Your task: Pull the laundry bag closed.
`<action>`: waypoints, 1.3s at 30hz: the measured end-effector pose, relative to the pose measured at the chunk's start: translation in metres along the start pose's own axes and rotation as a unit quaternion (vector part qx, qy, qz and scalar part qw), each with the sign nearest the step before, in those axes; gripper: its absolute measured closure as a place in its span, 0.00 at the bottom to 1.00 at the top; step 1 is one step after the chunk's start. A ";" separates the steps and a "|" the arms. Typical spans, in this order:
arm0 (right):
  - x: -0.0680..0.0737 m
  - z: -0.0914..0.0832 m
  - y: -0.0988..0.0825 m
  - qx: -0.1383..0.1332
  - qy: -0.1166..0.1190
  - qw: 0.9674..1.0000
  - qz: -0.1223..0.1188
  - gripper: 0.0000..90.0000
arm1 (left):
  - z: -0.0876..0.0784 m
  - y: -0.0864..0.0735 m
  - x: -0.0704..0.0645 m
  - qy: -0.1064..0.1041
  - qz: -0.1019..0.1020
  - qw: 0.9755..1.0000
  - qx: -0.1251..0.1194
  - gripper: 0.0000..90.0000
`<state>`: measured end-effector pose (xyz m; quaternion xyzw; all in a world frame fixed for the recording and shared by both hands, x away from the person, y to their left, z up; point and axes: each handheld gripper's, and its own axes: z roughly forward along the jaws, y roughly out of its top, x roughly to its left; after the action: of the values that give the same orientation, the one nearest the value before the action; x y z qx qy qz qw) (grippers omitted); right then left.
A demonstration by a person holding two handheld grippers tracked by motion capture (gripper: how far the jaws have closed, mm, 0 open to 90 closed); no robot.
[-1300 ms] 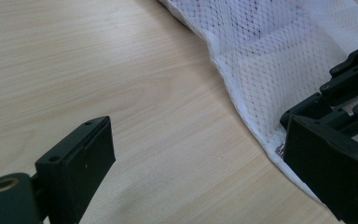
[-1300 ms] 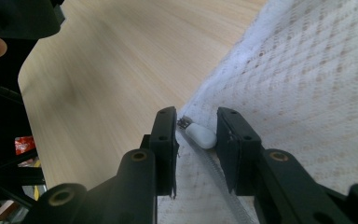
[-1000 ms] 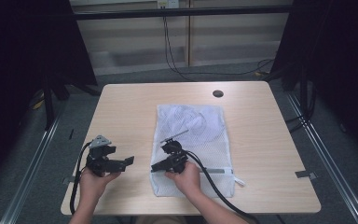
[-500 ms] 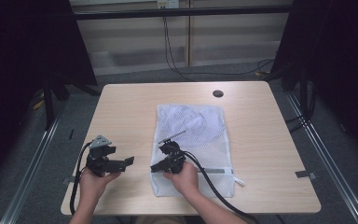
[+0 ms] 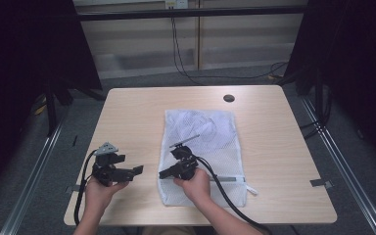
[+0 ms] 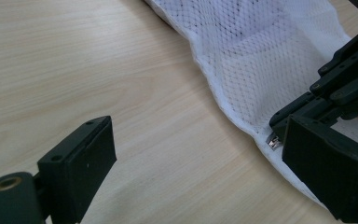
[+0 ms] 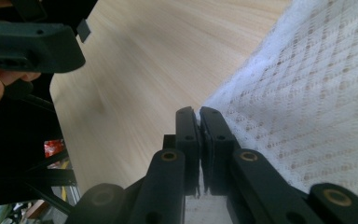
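A white mesh laundry bag [image 5: 210,142] lies flat in the middle of the wooden table [image 5: 137,117]. My right gripper [image 5: 162,174] rests at the bag's near left edge. Its jaws have just been closing, and in the right gripper view they are shut [image 7: 198,114] with the bag's hem [image 7: 307,93] pinched between the pads. A small metal zipper pull [image 6: 274,141] sits right by that grip. My left gripper [image 5: 129,165] hovers over bare wood to the left of the bag, jaws wide open [image 6: 200,154] and nothing between them.
A dark round cable hole [image 5: 229,98] sits near the table's far edge. The bag's zipper [image 5: 230,179] runs along its near end. Black cables trail from both grippers off the near edge. Dark curtains and metal frame rails flank the table.
The right gripper's jaws have drawn together on the bag's left edge. Both hands have stayed where they were.
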<state>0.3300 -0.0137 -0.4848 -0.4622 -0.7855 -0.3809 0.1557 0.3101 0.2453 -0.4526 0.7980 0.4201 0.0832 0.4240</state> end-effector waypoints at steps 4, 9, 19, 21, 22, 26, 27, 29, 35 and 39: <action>-0.001 -0.006 0.001 -0.005 0.007 1.000 0.004 0.97 | 0.002 0.001 -0.002 -0.014 -0.001 1.000 0.006 0.11; -0.002 -0.014 0.002 -0.011 0.010 1.000 0.007 0.97 | 0.004 0.001 -0.006 -0.025 -0.003 1.000 0.009 0.11; -0.002 -0.023 0.004 -0.024 0.017 0.999 0.011 0.97 | 0.008 0.002 -0.012 -0.052 -0.012 0.998 0.012 0.11; -0.002 -0.025 0.004 -0.024 0.016 0.999 0.013 0.97 | 0.010 0.002 -0.014 -0.059 -0.016 0.998 0.012 0.11; -0.002 -0.026 0.004 -0.026 0.017 0.999 0.010 0.97 | 0.011 0.002 -0.014 -0.063 -0.018 0.998 0.013 0.11; -0.003 -0.028 0.005 -0.029 0.020 0.999 0.010 0.97 | 0.015 0.001 -0.018 -0.078 -0.022 0.997 0.018 0.11; -0.003 -0.028 0.005 -0.030 0.019 0.999 0.011 0.97 | 0.016 0.001 -0.019 -0.084 -0.021 0.996 0.020 0.11; -0.003 -0.028 0.005 -0.030 0.019 0.999 0.011 0.97 | 0.018 0.001 -0.021 -0.087 -0.022 0.996 0.024 0.11; -0.002 -0.030 0.006 -0.030 0.019 0.999 0.011 0.97 | 0.023 0.001 -0.023 -0.103 -0.038 0.993 0.035 0.15; -0.001 -0.030 0.006 -0.031 0.018 0.999 0.010 0.97 | 0.027 0.001 -0.025 -0.109 -0.040 0.992 0.047 0.15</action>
<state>0.3323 -0.0354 -0.4628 -0.4674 -0.7656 -0.4123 0.1593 0.3079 0.2105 -0.4633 0.8038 0.4066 -0.0407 0.4323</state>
